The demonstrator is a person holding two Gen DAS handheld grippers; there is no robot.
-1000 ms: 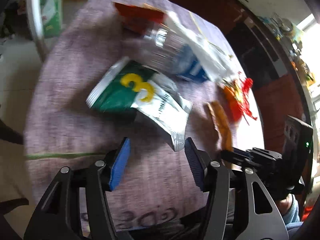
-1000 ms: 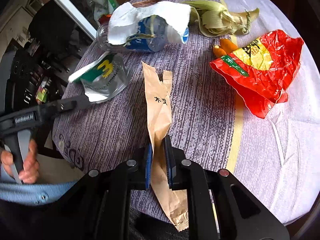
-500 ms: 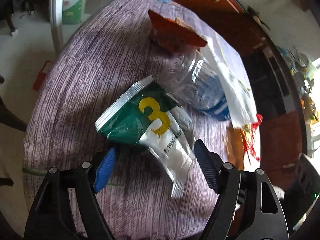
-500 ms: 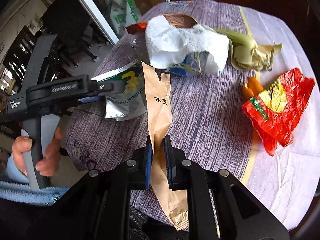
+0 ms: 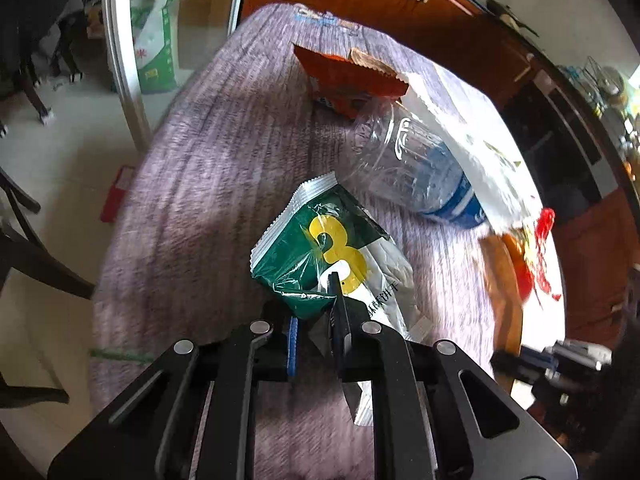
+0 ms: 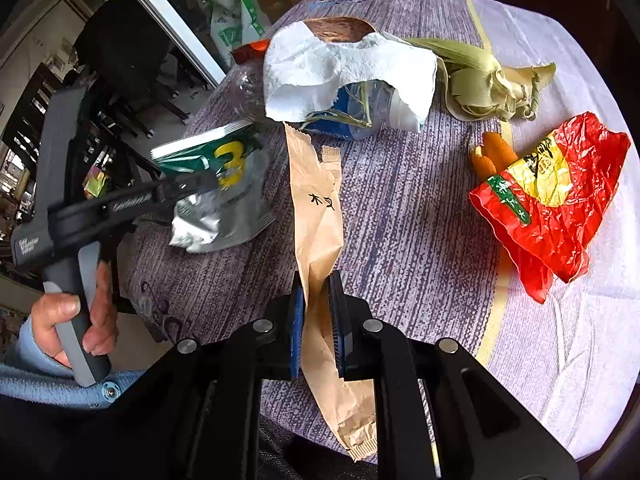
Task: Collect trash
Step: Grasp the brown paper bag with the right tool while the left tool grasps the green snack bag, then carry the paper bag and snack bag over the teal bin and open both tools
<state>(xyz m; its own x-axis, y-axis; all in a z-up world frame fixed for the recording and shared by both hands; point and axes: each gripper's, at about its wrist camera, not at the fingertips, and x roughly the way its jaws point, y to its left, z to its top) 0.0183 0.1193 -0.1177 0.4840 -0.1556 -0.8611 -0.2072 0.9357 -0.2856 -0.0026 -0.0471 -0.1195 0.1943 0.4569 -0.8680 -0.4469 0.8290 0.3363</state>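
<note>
Left wrist view: the left gripper (image 5: 316, 320) has just been closing and now pinches the green snack wrapper (image 5: 320, 256) beside the plastic bottle (image 5: 412, 172). Right wrist view: the right gripper (image 6: 318, 320) clamps the brown paper bag (image 6: 316, 216) above the tablecloth (image 6: 420, 220).

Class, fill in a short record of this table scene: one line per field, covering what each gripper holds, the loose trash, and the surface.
left gripper: jaws have just closed on the green wrapper
right gripper: shut on the brown paper bag
loose trash: plastic bottle under white tissue, corn husk, red bag, orange packet
surface: purple tablecloth
</note>
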